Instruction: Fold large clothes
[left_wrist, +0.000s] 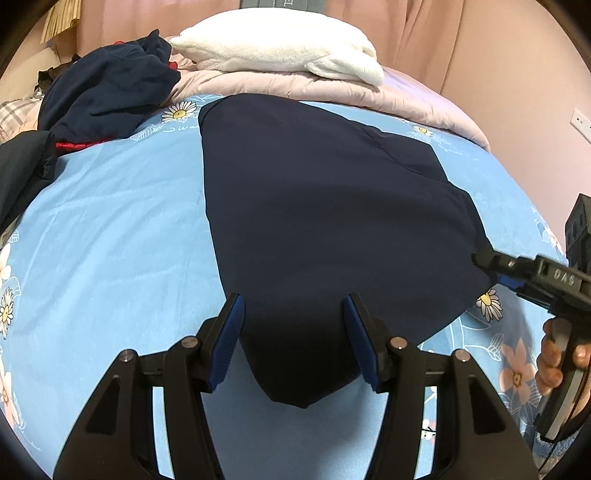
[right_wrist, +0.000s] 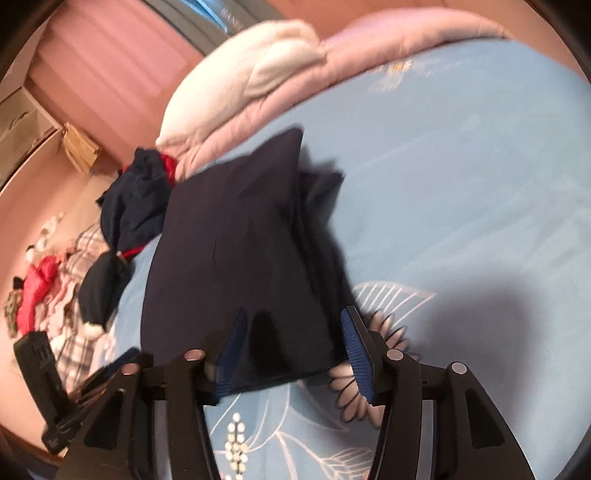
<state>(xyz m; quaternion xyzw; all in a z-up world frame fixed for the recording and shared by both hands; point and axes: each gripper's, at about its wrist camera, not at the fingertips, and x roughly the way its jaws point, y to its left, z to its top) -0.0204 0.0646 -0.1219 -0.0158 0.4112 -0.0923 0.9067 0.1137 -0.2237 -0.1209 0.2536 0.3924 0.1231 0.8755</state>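
A dark navy garment (left_wrist: 325, 206) lies flat on the blue flowered bed sheet (left_wrist: 118, 229), partly folded, with one corner pointing toward me. My left gripper (left_wrist: 295, 317) stands open astride that near corner; the cloth lies between the blue pads (left_wrist: 231, 332) and they do not pinch it. My right gripper (left_wrist: 484, 258) reaches in from the right with its tip at the garment's right edge. In the blurred right wrist view the right gripper (right_wrist: 293, 332) is open over the garment's (right_wrist: 229, 258) near edge, with bare sheet showing beside the right pad (right_wrist: 354, 347).
A pink quilt (left_wrist: 280, 86) with a white fluffy blanket (left_wrist: 280, 48) on it lies at the far end of the bed. A heap of navy and red clothes (left_wrist: 110, 96) sits at the far left. A hand (left_wrist: 554, 354) holds the right gripper's handle.
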